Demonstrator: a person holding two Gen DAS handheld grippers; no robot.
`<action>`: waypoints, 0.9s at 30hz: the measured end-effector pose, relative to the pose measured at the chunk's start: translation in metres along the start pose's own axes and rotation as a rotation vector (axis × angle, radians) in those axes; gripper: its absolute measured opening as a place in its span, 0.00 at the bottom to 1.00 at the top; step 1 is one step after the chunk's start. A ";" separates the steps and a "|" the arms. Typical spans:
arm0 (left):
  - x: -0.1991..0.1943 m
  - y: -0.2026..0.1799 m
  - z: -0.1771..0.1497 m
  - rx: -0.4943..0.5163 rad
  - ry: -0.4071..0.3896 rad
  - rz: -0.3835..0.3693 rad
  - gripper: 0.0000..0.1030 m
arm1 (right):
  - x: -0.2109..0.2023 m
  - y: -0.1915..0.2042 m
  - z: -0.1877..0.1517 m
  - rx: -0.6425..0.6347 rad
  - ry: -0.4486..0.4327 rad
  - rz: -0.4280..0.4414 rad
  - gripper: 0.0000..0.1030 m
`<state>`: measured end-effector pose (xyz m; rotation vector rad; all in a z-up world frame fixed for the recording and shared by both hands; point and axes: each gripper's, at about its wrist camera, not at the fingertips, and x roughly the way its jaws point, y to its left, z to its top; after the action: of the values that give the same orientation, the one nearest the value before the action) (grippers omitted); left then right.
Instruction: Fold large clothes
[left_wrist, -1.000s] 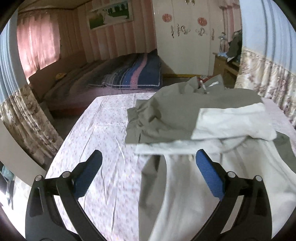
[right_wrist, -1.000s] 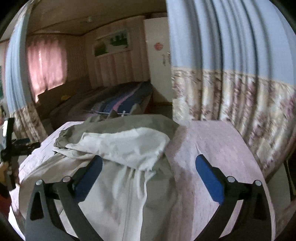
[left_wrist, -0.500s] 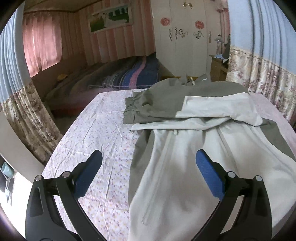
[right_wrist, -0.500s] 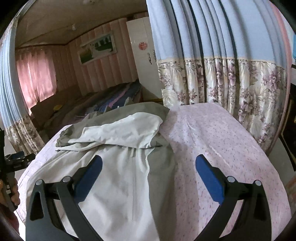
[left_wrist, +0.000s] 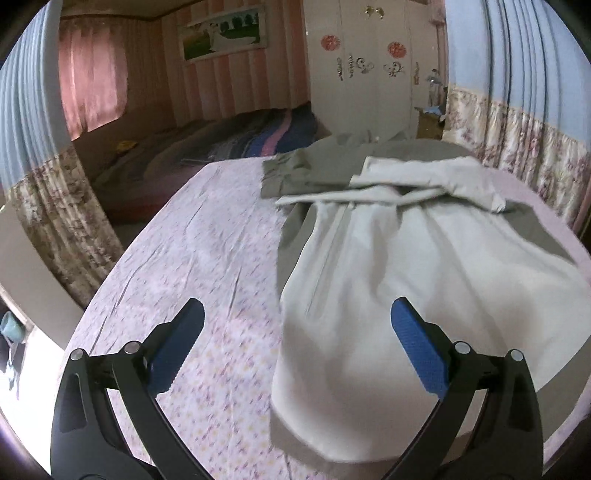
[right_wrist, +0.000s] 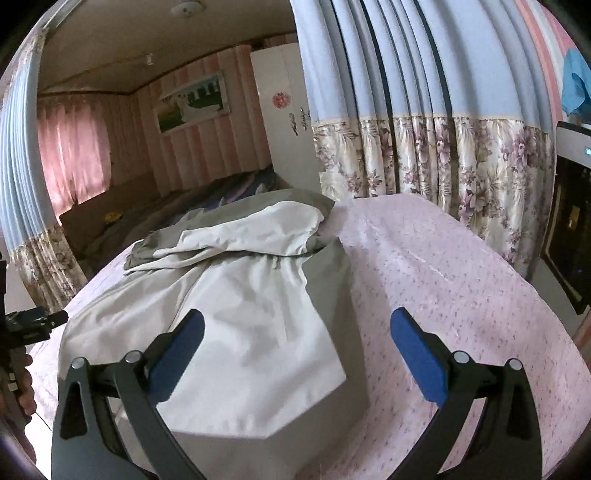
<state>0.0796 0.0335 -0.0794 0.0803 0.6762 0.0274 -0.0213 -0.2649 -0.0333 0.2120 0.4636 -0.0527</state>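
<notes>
A large white and olive-grey jacket (left_wrist: 388, 266) lies lengthwise on a table covered with a pink floral cloth (left_wrist: 192, 266). Its sleeves (left_wrist: 413, 177) are folded across the far end, and its near hem hangs toward the front edge. My left gripper (left_wrist: 297, 332) is open, hovering above the jacket's near left corner with nothing between its blue pads (left_wrist: 415, 350). In the right wrist view the same jacket (right_wrist: 243, 317) fills the left half, and my right gripper (right_wrist: 295, 336) is open above its near right edge, holding nothing.
Blue curtains with a floral border (right_wrist: 424, 158) hang close behind the table's right side. A bed with a striped blanket (left_wrist: 258, 140) and a white wardrobe (left_wrist: 365, 62) stand beyond. A hand holding the left gripper (right_wrist: 22, 339) shows at the far left of the right wrist view.
Both grippers have drawn back toward the near end of the table and risen, so the jacket's lower body and hem have come into view. Both stayed open.
</notes>
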 end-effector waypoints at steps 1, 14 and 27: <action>0.001 0.001 -0.007 -0.007 0.010 -0.002 0.97 | -0.002 0.002 -0.007 -0.010 0.003 -0.012 0.98; 0.024 -0.002 -0.053 -0.092 0.090 -0.162 0.97 | 0.023 -0.014 -0.065 0.055 0.178 -0.048 0.98; 0.003 -0.025 -0.009 0.048 0.062 -0.343 0.21 | 0.016 0.028 -0.015 -0.089 0.131 0.221 0.06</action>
<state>0.0765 0.0097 -0.0906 0.0089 0.7456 -0.3169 -0.0107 -0.2344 -0.0488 0.1787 0.5690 0.1984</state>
